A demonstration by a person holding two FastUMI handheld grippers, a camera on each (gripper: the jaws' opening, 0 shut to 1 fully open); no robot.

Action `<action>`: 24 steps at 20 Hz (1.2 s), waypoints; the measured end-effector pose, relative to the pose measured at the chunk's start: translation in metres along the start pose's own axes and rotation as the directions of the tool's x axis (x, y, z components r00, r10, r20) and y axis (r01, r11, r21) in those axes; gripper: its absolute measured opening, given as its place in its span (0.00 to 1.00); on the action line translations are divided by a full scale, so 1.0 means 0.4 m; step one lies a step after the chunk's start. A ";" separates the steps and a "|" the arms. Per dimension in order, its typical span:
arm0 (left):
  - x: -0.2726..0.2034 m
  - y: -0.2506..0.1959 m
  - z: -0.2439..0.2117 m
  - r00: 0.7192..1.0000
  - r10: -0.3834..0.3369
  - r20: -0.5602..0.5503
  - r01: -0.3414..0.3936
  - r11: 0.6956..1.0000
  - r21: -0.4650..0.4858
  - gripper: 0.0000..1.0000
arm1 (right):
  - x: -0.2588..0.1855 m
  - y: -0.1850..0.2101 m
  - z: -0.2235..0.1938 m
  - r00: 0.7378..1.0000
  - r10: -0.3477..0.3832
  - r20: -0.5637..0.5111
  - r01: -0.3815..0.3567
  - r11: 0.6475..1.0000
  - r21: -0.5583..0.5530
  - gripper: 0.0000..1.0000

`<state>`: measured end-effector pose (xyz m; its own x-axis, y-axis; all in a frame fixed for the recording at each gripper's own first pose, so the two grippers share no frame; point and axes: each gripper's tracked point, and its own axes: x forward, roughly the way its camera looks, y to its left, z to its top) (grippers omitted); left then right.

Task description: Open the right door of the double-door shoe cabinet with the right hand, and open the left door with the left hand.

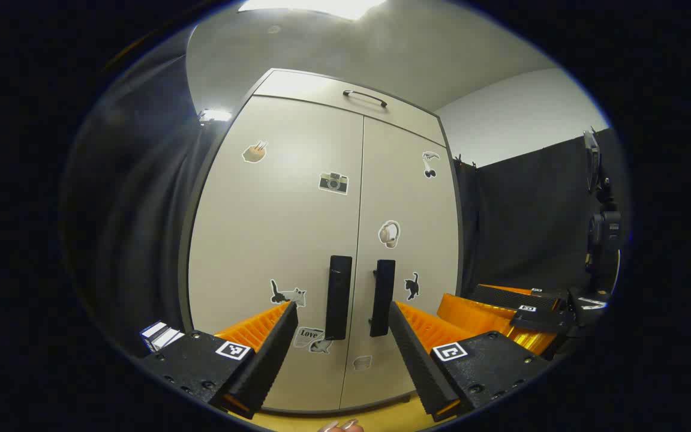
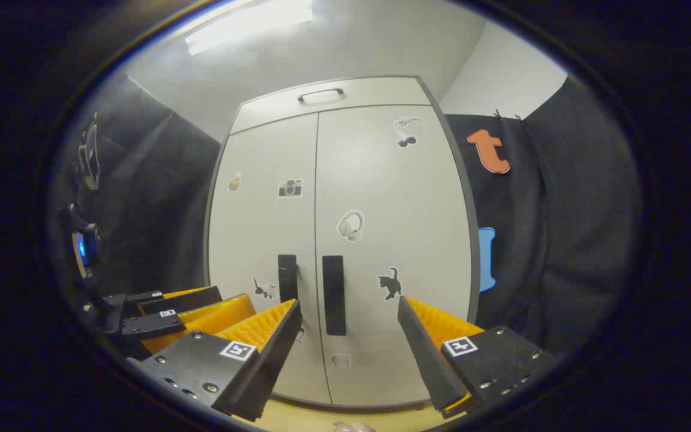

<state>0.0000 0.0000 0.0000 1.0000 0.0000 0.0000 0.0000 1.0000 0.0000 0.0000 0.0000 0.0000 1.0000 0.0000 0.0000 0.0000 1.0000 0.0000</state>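
With both doors shut and both grippers' jaws spread empty short of the shoe cabinet (image 2: 345,240), the right gripper (image 2: 348,315) should square onto the right handle (image 2: 333,295) before closing.

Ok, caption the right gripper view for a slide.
Open tongs face the closed shoe cabinet, lined up with the right door's handle.
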 end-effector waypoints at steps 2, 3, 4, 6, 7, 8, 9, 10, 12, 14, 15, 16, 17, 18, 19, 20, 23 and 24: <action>0.001 -0.002 -0.003 1.000 -0.006 -0.004 0.006 1.000 0.002 0.95 | 0.000 0.001 -0.007 1.000 -0.009 -0.008 0.009 1.000 -0.015 0.98; 0.002 -0.002 -0.007 1.000 -0.010 -0.010 0.010 1.000 0.003 0.94 | 0.003 0.004 -0.008 1.000 -0.008 -0.011 0.007 1.000 -0.016 0.98; 0.002 -0.004 -0.011 1.000 -0.013 -0.015 0.013 1.000 0.005 0.94 | 0.002 0.004 -0.012 1.000 -0.008 -0.017 0.008 1.000 -0.014 0.98; 0.004 -0.003 -0.015 1.000 -0.015 -0.021 0.016 1.000 0.012 0.95 | 0.000 0.002 -0.018 1.000 -0.014 -0.026 0.013 1.000 -0.006 0.98; 0.004 0.000 -0.017 1.000 -0.013 -0.021 0.014 1.000 0.018 0.94 | -0.004 -0.002 -0.021 0.999 -0.018 -0.026 0.018 1.000 -0.003 0.98; 0.003 0.003 -0.018 1.000 -0.012 -0.023 0.012 1.000 0.026 0.89 | -0.007 -0.004 -0.021 1.000 -0.019 -0.024 0.019 1.000 -0.004 0.98; 0.002 0.005 -0.018 1.000 -0.010 -0.024 0.010 0.999 0.031 0.89 | -0.008 -0.002 -0.020 1.000 -0.018 -0.021 0.018 1.000 -0.008 0.98; 0.001 0.008 -0.019 1.000 -0.008 -0.024 0.008 0.999 0.031 0.94 | -0.008 0.001 -0.019 1.000 -0.015 -0.021 0.014 1.000 -0.012 0.98; -0.002 0.010 -0.020 1.000 -0.007 -0.024 0.008 1.000 0.027 0.95 | -0.012 0.009 -0.017 1.000 -0.006 -0.015 0.006 1.000 -0.022 0.98; -0.004 0.013 -0.021 1.000 -0.008 -0.023 0.008 1.000 0.027 0.94 | -0.013 0.020 -0.013 1.000 0.005 -0.010 -0.005 0.999 -0.035 0.98; -0.006 0.012 -0.021 1.000 -0.010 -0.022 0.010 1.000 0.028 0.94 | -0.012 0.024 -0.017 1.000 0.007 -0.013 -0.007 0.999 -0.043 0.98; -0.008 0.012 -0.021 1.000 -0.011 -0.024 0.012 0.999 0.030 0.94 | -0.011 0.025 -0.021 1.000 0.005 -0.018 -0.005 0.999 -0.048 0.98; -0.008 0.013 -0.023 1.000 -0.013 -0.024 0.014 0.999 0.030 0.94 | -0.009 0.026 -0.028 1.000 0.004 -0.024 -0.005 0.999 -0.048 0.98; -0.009 0.012 -0.024 1.000 -0.017 -0.025 0.018 0.999 0.029 0.90 | -0.007 0.026 -0.035 0.999 0.003 -0.032 -0.005 0.999 -0.044 0.98; -0.011 0.011 -0.023 1.000 -0.019 -0.025 0.020 0.999 0.028 0.90 | -0.005 0.026 -0.038 0.999 0.001 -0.039 -0.002 0.999 -0.039 0.98; -0.011 0.012 -0.023 0.999 -0.022 -0.026 0.023 0.999 0.030 0.95 | -0.003 0.025 -0.042 0.999 -0.001 -0.044 0.000 0.999 -0.033 0.98; -0.011 0.018 -0.021 1.000 -0.017 -0.019 0.018 0.999 0.048 0.95 | 0.003 0.015 -0.044 0.999 -0.011 -0.051 0.010 1.000 -0.017 0.94; -0.008 0.017 -0.019 1.000 -0.018 -0.016 0.019 0.999 0.051 0.94 | 0.004 0.011 -0.045 0.998 -0.017 -0.052 0.017 1.000 -0.014 0.94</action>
<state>-0.0033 0.0069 -0.0078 0.9997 -0.0178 -0.0164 0.0186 0.9985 0.0512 0.0017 0.0043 -0.0179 0.9985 -0.0174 -0.0521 0.0167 0.9998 -0.0142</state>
